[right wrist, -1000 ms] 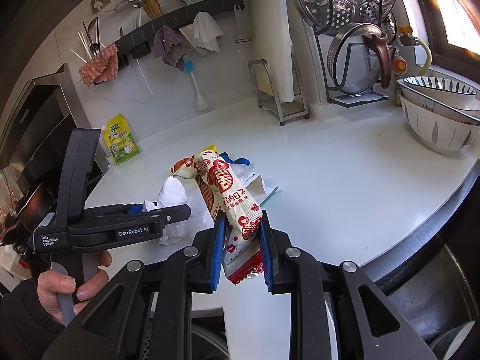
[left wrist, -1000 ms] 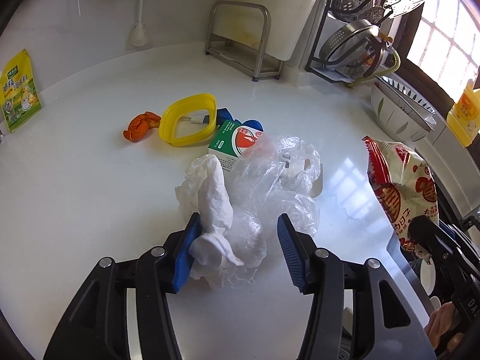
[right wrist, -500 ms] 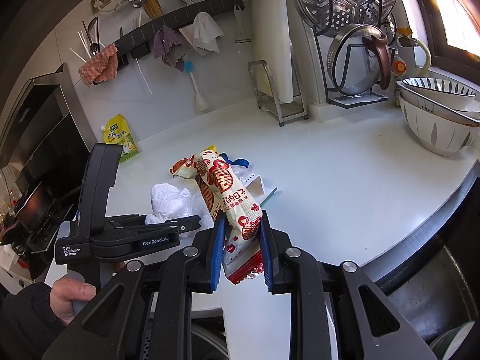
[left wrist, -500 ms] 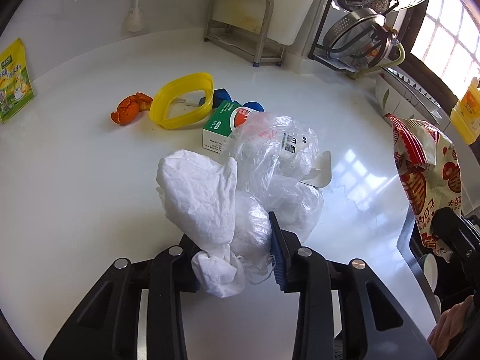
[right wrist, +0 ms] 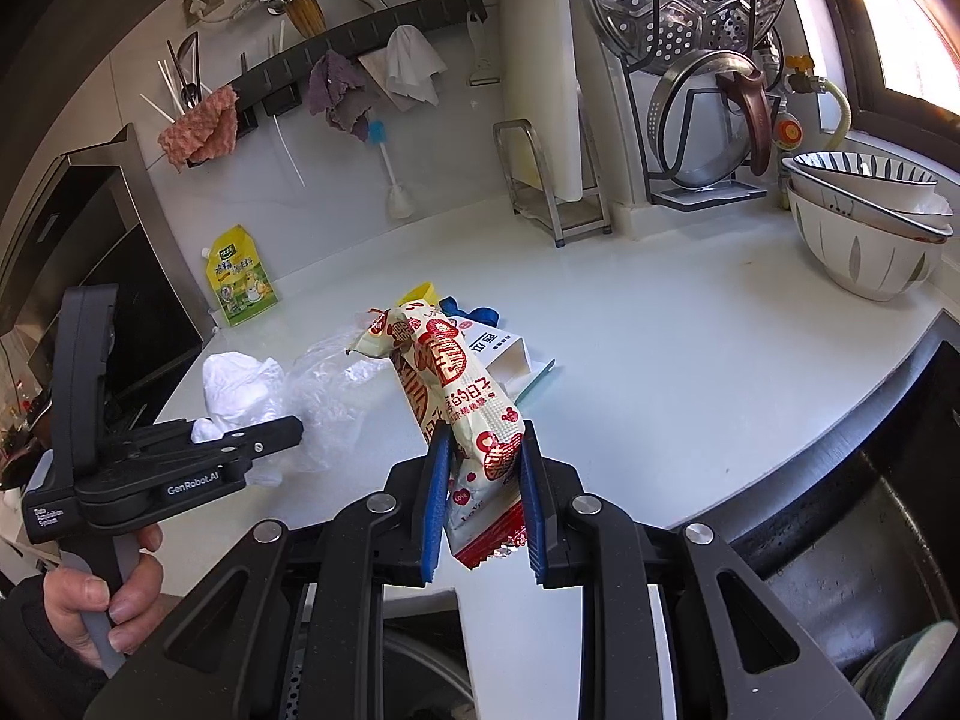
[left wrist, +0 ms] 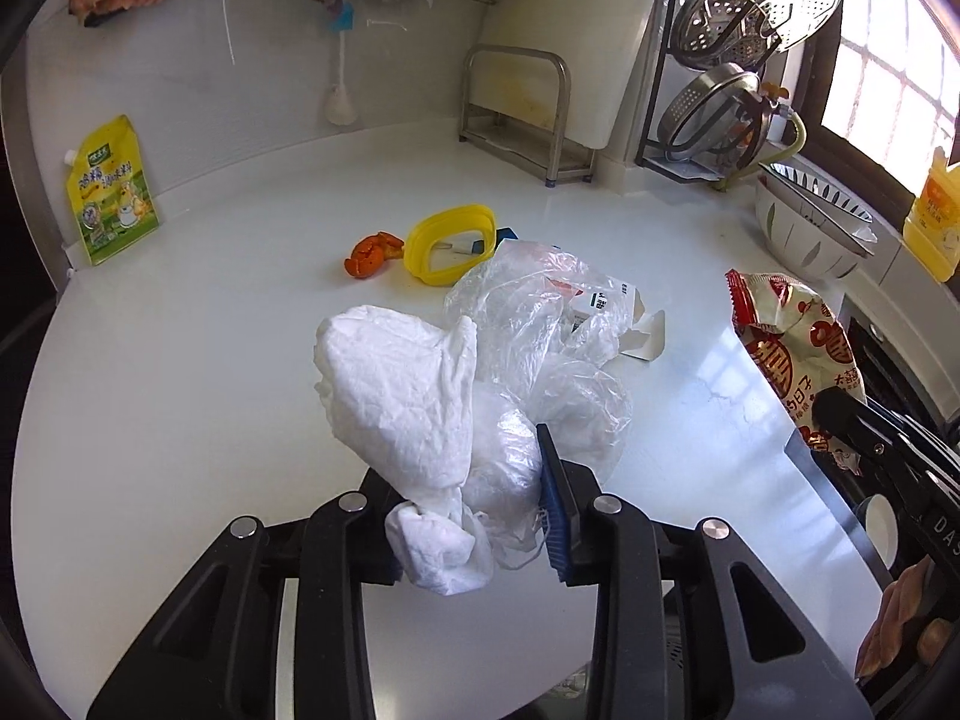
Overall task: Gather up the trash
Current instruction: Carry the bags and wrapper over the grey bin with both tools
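Note:
My left gripper [left wrist: 474,504] is shut on a bundle of crumpled white tissue [left wrist: 402,396] and clear plastic bag [left wrist: 540,324], lifted a little off the white counter [left wrist: 180,420]. Seen from the right wrist, the same left gripper [right wrist: 264,438] holds the tissue [right wrist: 240,384] and plastic bag [right wrist: 330,384] at the left. My right gripper [right wrist: 483,480] is shut on a red-and-cream snack wrapper [right wrist: 444,384], which stands up from its blue pads. That wrapper [left wrist: 792,348] also shows at the right of the left wrist view. A small open carton [left wrist: 612,312] lies behind the bag.
A yellow ring [left wrist: 450,243], an orange peel [left wrist: 369,255] and a blue piece [left wrist: 507,234] lie mid-counter. A yellow-green pouch [left wrist: 111,192] leans on the wall at left. Stacked bowls [right wrist: 870,228], a steel rack [right wrist: 552,186] and a lid rack [right wrist: 708,120] stand at the back right. The sink [right wrist: 840,570] drops off at lower right.
My left gripper has closed on the tissue and plastic bag and raised them off the counter, pulling back. The right gripper with the wrapper has stayed still.

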`<move>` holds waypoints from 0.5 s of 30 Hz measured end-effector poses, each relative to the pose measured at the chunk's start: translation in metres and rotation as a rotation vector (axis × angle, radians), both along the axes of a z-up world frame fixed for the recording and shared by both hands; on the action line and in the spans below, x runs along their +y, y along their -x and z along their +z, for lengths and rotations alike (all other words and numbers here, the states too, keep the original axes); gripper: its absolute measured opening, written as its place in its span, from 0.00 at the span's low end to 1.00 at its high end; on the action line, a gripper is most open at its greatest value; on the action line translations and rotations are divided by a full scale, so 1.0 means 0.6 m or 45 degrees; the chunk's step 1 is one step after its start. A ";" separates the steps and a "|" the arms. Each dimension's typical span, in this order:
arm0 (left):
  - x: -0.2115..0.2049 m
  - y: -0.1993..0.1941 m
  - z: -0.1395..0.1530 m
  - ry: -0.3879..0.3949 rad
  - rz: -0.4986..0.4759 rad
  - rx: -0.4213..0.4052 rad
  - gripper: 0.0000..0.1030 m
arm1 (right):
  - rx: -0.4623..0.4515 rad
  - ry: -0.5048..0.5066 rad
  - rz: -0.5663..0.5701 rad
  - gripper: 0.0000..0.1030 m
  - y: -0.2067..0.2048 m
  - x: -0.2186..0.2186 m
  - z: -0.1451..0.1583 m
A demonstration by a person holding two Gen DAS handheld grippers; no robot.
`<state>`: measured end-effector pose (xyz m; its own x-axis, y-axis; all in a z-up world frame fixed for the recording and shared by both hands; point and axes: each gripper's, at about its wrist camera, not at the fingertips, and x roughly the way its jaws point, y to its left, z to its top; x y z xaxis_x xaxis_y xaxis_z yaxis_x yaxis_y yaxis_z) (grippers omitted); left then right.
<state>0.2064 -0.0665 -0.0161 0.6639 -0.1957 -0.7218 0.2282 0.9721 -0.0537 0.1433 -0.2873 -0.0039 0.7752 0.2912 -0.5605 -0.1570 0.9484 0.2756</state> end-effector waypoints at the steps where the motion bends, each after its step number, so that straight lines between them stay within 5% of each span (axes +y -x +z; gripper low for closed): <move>1: 0.005 0.014 0.005 -0.006 0.002 -0.012 0.32 | 0.004 0.000 -0.003 0.21 0.011 0.004 0.000; 15: 0.056 0.189 0.023 0.029 -0.038 -0.061 0.32 | 0.011 0.038 -0.051 0.21 0.184 0.082 0.006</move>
<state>0.0932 -0.0332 -0.0025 0.6912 -0.2323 -0.6843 0.2603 0.9634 -0.0642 0.0326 -0.2383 -0.0004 0.7809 0.2429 -0.5755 -0.1163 0.9617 0.2482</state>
